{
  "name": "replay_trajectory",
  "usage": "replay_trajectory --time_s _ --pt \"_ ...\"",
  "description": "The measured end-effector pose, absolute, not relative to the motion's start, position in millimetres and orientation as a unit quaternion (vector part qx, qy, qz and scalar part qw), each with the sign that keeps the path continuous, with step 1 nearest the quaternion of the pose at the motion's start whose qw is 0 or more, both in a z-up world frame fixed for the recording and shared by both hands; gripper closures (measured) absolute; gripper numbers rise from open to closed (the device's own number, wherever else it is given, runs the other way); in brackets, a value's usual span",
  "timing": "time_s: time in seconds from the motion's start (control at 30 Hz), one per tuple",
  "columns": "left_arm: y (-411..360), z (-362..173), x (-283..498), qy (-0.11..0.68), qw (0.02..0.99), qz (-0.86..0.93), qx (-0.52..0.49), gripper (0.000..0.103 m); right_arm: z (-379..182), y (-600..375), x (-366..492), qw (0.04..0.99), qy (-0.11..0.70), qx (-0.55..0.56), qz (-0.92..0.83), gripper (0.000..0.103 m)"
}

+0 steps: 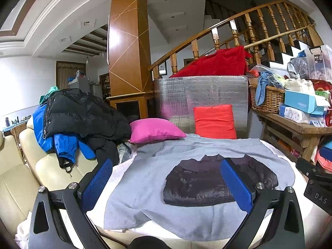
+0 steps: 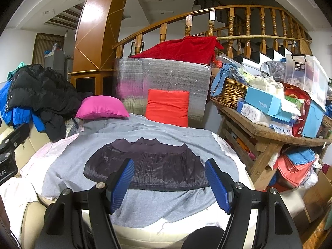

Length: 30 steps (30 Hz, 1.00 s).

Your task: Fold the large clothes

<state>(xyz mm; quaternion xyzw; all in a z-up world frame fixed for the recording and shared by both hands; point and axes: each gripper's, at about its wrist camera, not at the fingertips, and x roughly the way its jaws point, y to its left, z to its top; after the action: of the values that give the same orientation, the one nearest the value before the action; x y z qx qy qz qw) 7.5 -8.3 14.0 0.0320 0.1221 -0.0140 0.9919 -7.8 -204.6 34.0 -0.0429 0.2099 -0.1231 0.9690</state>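
A dark purple-black puffer jacket (image 1: 199, 182) lies folded flat on a grey cloth (image 1: 145, 186) spread over the cushion; it also shows in the right wrist view (image 2: 151, 166) on the same grey cloth (image 2: 186, 203). My left gripper (image 1: 166, 184) is open and empty, held above the near-left side of the jacket. My right gripper (image 2: 169, 183) is open and empty, held above the jacket's near edge. Part of the right gripper's body shows at the right edge of the left wrist view (image 1: 317, 186).
A pile of black and blue coats (image 1: 78, 120) lies on the cream sofa (image 1: 20, 178) at left. A pink pillow (image 1: 153, 129) and a red cushion (image 1: 214, 121) lie behind the cloth. A cluttered wooden table (image 2: 269, 130) with a wicker basket (image 2: 230, 93) stands at right.
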Motion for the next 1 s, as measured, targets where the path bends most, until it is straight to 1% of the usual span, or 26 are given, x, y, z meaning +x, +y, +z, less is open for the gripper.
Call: replay_trajectory --time_s 1.0 --pt "-13.3 17.1 1.3 0.119 0.992 -0.018 0.035 0.0 34.2 -199.9 -10.5 0.969 0.212 -0.052 -0.117 0.029"
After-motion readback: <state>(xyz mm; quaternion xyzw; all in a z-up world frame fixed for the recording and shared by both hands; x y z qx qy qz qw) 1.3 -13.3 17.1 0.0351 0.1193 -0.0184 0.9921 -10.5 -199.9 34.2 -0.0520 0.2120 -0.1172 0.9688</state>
